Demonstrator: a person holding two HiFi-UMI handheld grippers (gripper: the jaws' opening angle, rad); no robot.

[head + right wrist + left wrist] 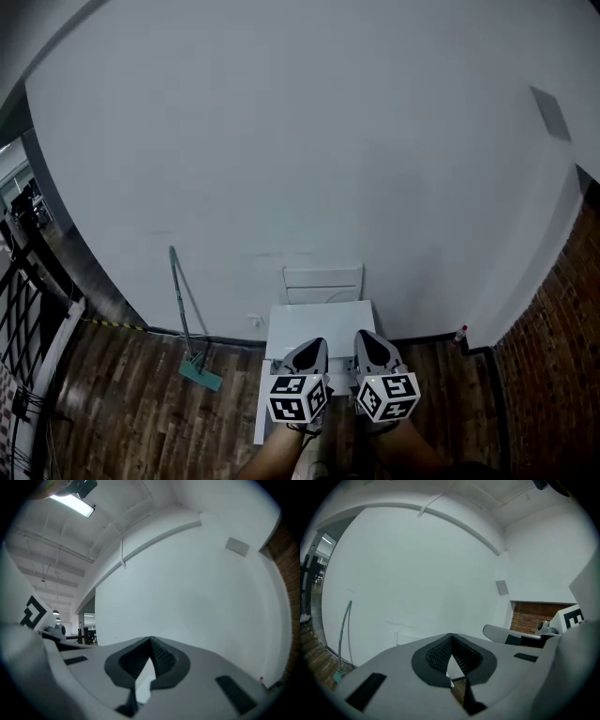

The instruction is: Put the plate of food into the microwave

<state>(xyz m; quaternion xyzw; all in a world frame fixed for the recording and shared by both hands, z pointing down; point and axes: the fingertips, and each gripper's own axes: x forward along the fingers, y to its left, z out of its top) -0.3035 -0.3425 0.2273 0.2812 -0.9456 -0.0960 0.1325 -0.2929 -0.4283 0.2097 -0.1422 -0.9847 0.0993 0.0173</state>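
Note:
No plate of food shows in any view. In the head view a white table (pixel 291 328) stands against the wall, with a low white box (pixel 323 283) at its far edge; I cannot tell if that box is the microwave. My left gripper (pixel 313 347) and right gripper (pixel 371 339) are side by side over the table's near part, pointing at the wall. In the left gripper view the left gripper (pixel 451 637) has its tips together with nothing between them. The right gripper (pixel 150 642) looks the same in its own view: shut and empty.
A large white wall (pixel 309 141) fills most of the head view. A green mop (pixel 192 347) leans on the wall left of the table, on the wooden floor (pixel 131 403). A brick wall (pixel 558 347) rises at the right, with a small bottle (pixel 460 334) at its foot.

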